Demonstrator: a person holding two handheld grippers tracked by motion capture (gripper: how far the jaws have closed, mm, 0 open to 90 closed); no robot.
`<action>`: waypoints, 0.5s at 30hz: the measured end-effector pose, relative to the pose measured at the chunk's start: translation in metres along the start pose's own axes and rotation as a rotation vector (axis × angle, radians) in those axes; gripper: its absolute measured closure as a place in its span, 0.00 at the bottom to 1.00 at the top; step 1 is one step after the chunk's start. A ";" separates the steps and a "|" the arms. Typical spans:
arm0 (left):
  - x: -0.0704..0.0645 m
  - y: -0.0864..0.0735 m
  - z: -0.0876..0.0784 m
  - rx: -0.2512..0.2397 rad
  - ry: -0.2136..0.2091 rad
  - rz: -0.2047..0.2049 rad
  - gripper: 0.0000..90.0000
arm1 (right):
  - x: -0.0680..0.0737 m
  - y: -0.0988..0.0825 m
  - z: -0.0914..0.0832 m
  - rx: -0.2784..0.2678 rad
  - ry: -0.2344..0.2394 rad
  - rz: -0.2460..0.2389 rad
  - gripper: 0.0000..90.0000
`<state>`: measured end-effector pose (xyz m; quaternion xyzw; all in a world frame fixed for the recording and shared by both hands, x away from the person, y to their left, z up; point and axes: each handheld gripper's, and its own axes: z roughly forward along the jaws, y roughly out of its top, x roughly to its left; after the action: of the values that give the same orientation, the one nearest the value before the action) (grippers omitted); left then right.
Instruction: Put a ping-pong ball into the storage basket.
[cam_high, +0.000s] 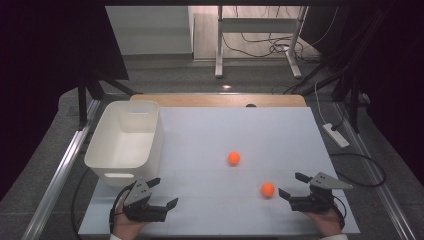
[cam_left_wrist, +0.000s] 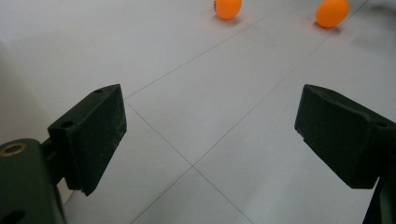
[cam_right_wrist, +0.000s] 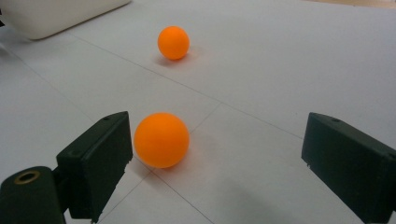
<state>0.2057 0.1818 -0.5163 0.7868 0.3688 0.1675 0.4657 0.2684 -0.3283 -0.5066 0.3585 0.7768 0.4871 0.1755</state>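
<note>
Left gripper (cam_high: 166, 193): I hold it low at the near left corner of the table (cam_high: 280, 130), just in front of the bin (cam_high: 125, 142). Its jaws stand wide with nothing between them; in the left gripper view I see only bare white surface in the gap.

Right gripper (cam_high: 294, 185): I have it at the near right, pointing left toward the near ball (cam_high: 268, 189). Its jaws are spread wide and grip nothing.

Near ball: orange, resting on the table just off the right gripper's tips. In the right gripper view the near ball (cam_right_wrist: 161, 139) sits beside the left-hand jaw in that picture, very close to it; I cannot tell whether they touch. It lies on a thin seam line of the surface.

Far ball (cam_high: 234, 158): also orange, sitting farther up the table, near its middle, apart from the near ball. In the right gripper view I see it (cam_right_wrist: 173, 42) beyond the near one.

2 balls from the left side: both show at the top edge of the left gripper view, the far ball (cam_left_wrist: 227, 8) left of the near ball (cam_left_wrist: 332, 12), well apart from my left jaws.

Bin: white, open on top, on the left side of the table, nothing visible inside. Its corner (cam_right_wrist: 56, 14) shows at the upper left of the right gripper view.

Hands: a hand (cam_high: 129, 225) grips the left gripper from below, another hand (cam_high: 325, 220) the right one.
</note>
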 end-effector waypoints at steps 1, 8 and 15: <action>0.000 0.000 0.000 0.000 -0.001 -0.002 0.11 | 0.000 0.000 0.000 0.000 -0.001 -0.001 0.09; 0.001 0.000 0.001 0.001 -0.004 -0.004 0.11 | 0.002 -0.001 0.001 0.004 -0.001 -0.007 0.10; 0.002 0.001 0.001 0.001 -0.005 -0.006 0.11 | 0.004 -0.002 0.002 0.008 0.005 -0.018 0.10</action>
<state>0.2079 0.1823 -0.5161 0.7864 0.3699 0.1638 0.4668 0.2661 -0.3248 -0.5084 0.3510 0.7823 0.4834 0.1765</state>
